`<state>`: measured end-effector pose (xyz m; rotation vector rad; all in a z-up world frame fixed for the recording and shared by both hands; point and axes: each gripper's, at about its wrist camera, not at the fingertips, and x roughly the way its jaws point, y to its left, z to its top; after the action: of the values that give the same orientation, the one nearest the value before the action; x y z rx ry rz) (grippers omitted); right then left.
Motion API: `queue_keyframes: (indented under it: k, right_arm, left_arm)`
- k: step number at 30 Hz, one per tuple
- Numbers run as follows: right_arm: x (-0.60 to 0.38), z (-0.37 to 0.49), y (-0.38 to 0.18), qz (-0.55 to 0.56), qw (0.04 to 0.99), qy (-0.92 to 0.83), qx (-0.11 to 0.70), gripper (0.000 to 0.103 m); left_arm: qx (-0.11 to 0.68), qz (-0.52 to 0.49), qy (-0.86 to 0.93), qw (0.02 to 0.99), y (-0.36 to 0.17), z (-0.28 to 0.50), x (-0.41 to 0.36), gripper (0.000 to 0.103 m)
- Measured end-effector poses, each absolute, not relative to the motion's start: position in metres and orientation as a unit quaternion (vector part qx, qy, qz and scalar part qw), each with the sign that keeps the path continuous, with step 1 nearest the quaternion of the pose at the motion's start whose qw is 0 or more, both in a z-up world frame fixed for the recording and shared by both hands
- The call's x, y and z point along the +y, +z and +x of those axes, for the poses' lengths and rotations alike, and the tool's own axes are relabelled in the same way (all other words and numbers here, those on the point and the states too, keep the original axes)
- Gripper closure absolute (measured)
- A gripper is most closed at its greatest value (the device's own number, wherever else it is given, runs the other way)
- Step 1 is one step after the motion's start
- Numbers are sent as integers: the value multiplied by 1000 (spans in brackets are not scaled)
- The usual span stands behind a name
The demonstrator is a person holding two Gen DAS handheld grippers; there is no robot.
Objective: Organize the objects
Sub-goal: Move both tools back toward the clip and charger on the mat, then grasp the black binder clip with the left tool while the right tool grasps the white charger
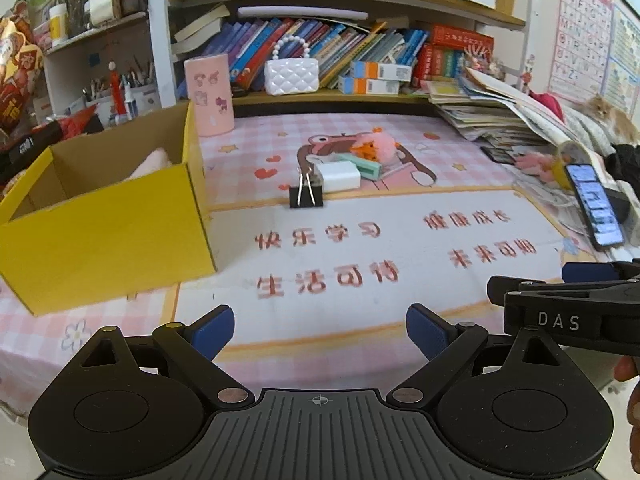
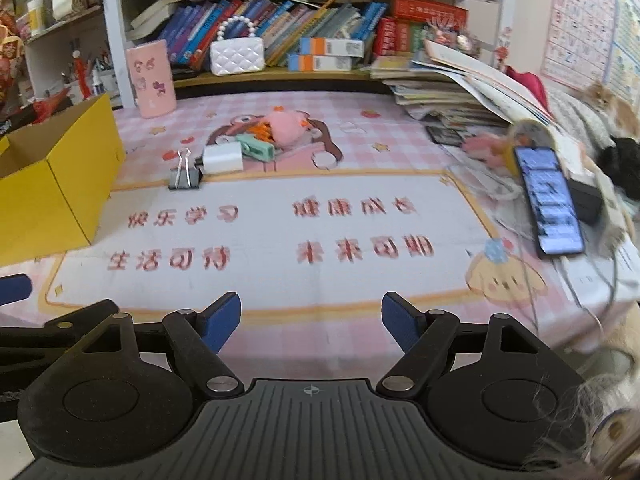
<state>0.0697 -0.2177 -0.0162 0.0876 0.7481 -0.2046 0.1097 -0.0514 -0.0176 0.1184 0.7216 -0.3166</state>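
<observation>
A yellow cardboard box (image 1: pixel 104 232) (image 2: pixel 48 184) stands open at the left of the desk, with something pale pink inside (image 1: pixel 154 162). Mid-desk lies a small pile: a black binder clip (image 1: pixel 306 196) (image 2: pixel 185 178), a white charger block (image 1: pixel 340 176) (image 2: pixel 223 159), a mint green item (image 1: pixel 366 166) (image 2: pixel 256 147), an orange piece (image 1: pixel 366 150) and a pink plush (image 1: pixel 380 144) (image 2: pixel 286 122). My left gripper (image 1: pixel 320 334) is open and empty near the desk's front edge. My right gripper (image 2: pixel 312 324) is open and empty beside it, and shows at the right in the left wrist view (image 1: pixel 560 292).
A pink patterned mat (image 1: pixel 360 248) covers the desk. A pink cylinder (image 1: pixel 210 94) stands behind the box. A lit phone (image 2: pixel 548 204) leans at the right by cables and a stack of books (image 2: pixel 448 96). A shelf with a white handbag (image 1: pixel 292 74) runs along the back.
</observation>
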Motion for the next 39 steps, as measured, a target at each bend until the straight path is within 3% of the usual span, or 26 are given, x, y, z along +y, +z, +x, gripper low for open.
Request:
queue_keyframes:
  k: [9,11,16,19,34,35,37,39]
  right_arm:
    - [-248,126,-11,44,933,-54,354,31]
    - [-254,139,-10,42,934,-44,353,31]
    - [-266,169,-10,39,935,-21,352,40]
    - [-270,187,-9,40,936,-10,349,40]
    - [-285,248,-6,33,935,33,350,40]
    - [-286,251,-6,34,935,35,352,40]
    - [-287,255,-7,35,933,40,355,40]
    - [-287,260,-8,35,932,47,356,40]
  left_arm:
    - [350,43,-108,929,-19,160,-78,11]
    - [351,40,-97,930,-20,170,-82,15]
    - [358,31,-74,930,-24,202,-93,38]
    - [362,26,-61,930,-29,224,-99,44]
    - [397,65,-41,914,-73,307,-128,48]
    - [399,63,-40,914,-75,309,-126,49]
    - [396,52,-47,915,-75,311,-124,65]
    - [397,48,-55,915,-74,310,-123,65]
